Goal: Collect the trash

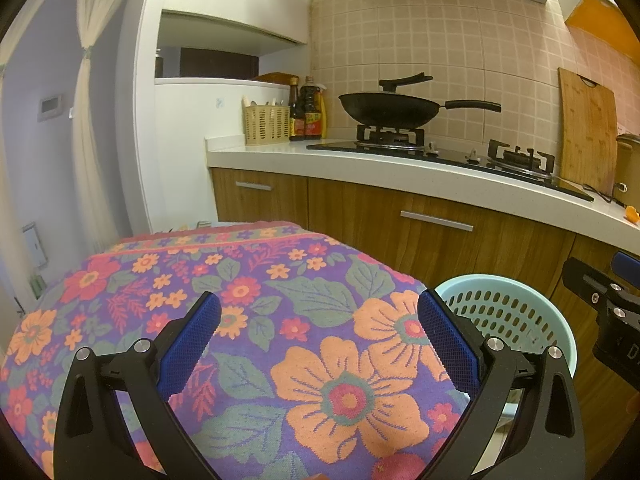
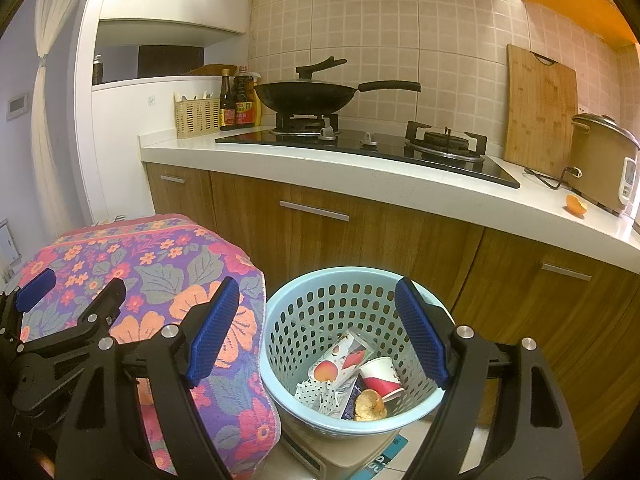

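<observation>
A light blue perforated trash basket (image 2: 308, 320) stands on the floor before the wooden cabinets. It holds a printed carton (image 2: 340, 356), a red and white paper cup (image 2: 382, 376), a dotted wrapper (image 2: 316, 396) and a pale peel (image 2: 370, 406). My right gripper (image 2: 320, 332) is open and empty just above the basket. My left gripper (image 1: 320, 340) is open and empty over a floral cloth (image 1: 280, 300); the basket (image 1: 520, 320) shows at its right. An orange peel (image 2: 576, 205) lies on the counter at the right, also at the left wrist view's edge (image 1: 632, 213).
The white counter (image 2: 360, 176) carries a black stove with a wok (image 2: 308, 96), sauce bottles (image 2: 240, 100), a utensil basket (image 2: 198, 116), a cutting board (image 2: 540, 108) and a rice cooker (image 2: 604, 160). The cloth-covered seat (image 2: 160, 280) stands left of the basket.
</observation>
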`<state>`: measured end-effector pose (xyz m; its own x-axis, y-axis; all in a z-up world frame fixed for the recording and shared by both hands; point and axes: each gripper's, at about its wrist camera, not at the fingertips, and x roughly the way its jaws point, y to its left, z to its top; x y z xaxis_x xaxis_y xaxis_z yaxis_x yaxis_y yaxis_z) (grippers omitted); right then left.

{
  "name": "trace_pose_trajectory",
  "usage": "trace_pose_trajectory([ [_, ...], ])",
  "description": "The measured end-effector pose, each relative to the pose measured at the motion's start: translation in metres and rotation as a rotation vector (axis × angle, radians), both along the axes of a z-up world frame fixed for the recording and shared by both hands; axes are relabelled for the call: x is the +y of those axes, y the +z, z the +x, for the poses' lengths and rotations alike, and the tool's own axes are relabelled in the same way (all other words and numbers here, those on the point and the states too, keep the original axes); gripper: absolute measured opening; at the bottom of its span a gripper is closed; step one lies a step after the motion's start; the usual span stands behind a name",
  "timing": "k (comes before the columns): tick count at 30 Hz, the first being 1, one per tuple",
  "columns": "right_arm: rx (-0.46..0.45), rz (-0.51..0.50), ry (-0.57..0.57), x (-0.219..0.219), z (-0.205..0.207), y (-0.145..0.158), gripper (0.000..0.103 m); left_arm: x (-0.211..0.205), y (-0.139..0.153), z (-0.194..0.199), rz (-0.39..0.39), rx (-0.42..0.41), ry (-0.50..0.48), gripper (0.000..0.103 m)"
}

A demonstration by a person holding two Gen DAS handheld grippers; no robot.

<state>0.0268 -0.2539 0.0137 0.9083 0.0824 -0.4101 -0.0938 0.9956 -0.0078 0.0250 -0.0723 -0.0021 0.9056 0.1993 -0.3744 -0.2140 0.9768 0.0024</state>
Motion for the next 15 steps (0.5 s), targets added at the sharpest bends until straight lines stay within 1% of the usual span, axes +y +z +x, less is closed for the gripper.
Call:
trace_pose_trajectory([
  [15, -0.003, 0.0, 0.003, 0.0046, 0.0005, -0.0012, 0.076, 0.0001, -0.0013, 0.0008, 0.0, 0.004, -0.003, 0.095],
])
